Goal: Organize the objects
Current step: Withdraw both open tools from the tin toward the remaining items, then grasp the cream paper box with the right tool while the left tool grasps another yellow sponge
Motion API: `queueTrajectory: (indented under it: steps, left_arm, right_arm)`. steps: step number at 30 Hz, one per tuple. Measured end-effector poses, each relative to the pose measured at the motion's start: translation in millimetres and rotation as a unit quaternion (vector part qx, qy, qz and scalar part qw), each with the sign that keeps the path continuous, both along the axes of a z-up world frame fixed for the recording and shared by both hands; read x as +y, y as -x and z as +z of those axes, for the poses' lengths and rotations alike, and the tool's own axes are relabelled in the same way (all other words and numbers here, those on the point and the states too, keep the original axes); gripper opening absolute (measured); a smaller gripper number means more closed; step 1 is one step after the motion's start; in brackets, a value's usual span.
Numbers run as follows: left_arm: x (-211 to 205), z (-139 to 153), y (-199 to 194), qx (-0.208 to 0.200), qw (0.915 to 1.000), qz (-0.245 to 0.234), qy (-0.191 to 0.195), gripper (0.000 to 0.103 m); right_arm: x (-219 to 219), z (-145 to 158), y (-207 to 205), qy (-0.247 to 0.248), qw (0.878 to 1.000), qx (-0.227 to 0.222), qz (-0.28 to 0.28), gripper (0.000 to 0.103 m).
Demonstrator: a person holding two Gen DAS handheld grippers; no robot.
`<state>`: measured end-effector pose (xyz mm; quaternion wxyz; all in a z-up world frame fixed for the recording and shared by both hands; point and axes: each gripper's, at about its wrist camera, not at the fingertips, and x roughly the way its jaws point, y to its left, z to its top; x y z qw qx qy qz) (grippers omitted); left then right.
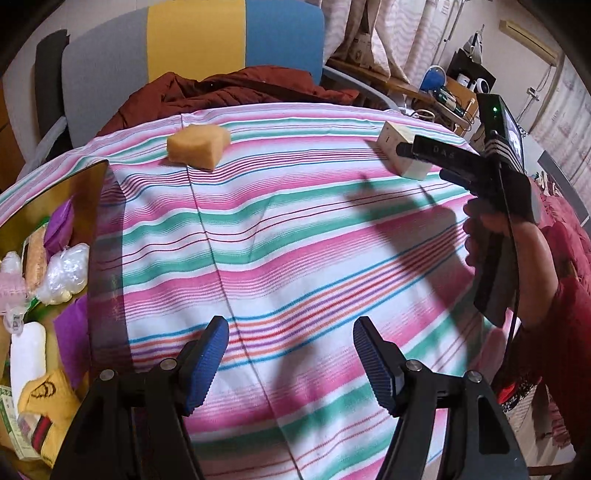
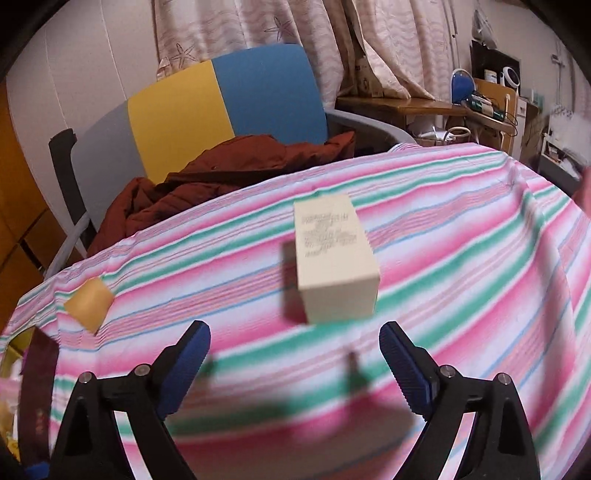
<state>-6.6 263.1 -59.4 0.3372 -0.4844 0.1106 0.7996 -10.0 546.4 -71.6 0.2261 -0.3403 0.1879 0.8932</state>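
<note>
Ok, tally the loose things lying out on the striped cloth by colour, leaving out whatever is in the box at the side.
Orange-tan: 1, the sponge
Cream: 1, the small box
Total: 2 on the striped cloth

A striped cloth (image 1: 295, 229) covers the desk; behind it stands a grey, yellow and blue chair (image 2: 221, 107). A rust-red jacket (image 2: 229, 162) lies heaped on its seat; pale curtains (image 2: 258, 29) hang beyond.
</note>
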Motion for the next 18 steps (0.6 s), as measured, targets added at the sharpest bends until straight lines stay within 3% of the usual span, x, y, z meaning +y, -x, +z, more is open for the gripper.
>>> queueTrajectory:
  steps: [10,18]
  left_arm:
    - [19,-1,16,0.010,0.9999,-0.007,0.012,0.071]
    - [30,6,25,0.024,0.9996,-0.014,0.011,0.072]
  right_arm:
    - [26,-13,49,-0.011,1.000,-0.003,0.008,0.094]
    - [30,-4,44,-0.003,1.000,0.022,0.010,0.094]
